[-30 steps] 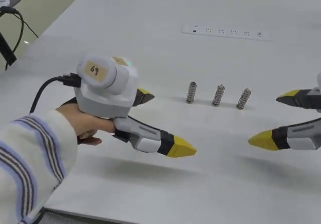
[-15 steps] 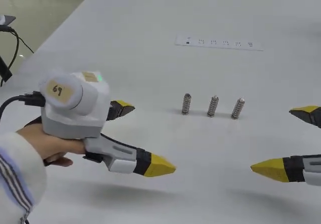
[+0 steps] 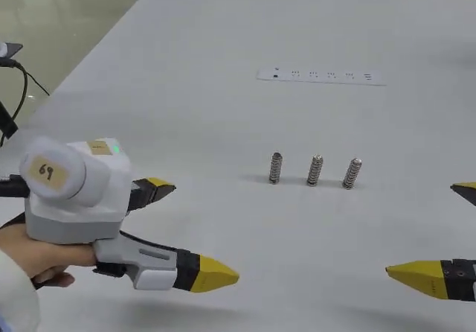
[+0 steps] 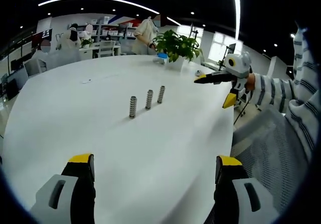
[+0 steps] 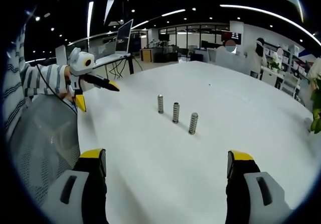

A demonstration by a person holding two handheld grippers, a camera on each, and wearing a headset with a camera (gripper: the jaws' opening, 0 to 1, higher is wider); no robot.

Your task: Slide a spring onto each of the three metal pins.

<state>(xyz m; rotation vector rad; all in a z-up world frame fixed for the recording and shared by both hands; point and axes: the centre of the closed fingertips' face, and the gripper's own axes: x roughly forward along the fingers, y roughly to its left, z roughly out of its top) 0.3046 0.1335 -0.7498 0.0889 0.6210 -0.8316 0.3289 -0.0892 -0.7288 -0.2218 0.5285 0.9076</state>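
Note:
Three short metal pins stand upright in a row mid-table, each with a coiled spring around it: left spring (image 3: 275,168), middle spring (image 3: 315,170), right spring (image 3: 352,173). The same row shows in the left gripper view (image 4: 149,99) and the right gripper view (image 5: 176,112). My left gripper (image 3: 192,233) is held low at the left, open and empty, well short of the springs. My right gripper (image 3: 431,231) is at the right edge, also open and empty. Each gripper's own view shows its yellow-tipped jaws spread wide (image 4: 154,159) (image 5: 166,155).
A flat white power strip (image 3: 321,76) lies on the white table (image 3: 186,86) beyond the springs. The table's left edge drops to the floor, with a black cable (image 3: 18,71) there. A potted plant (image 4: 175,45) stands at the far end. People sit in the background.
Both grippers have drawn back from the springs, the left one leftward and toward me, the right one toward the right edge. The head camera tilted. The springs have not moved.

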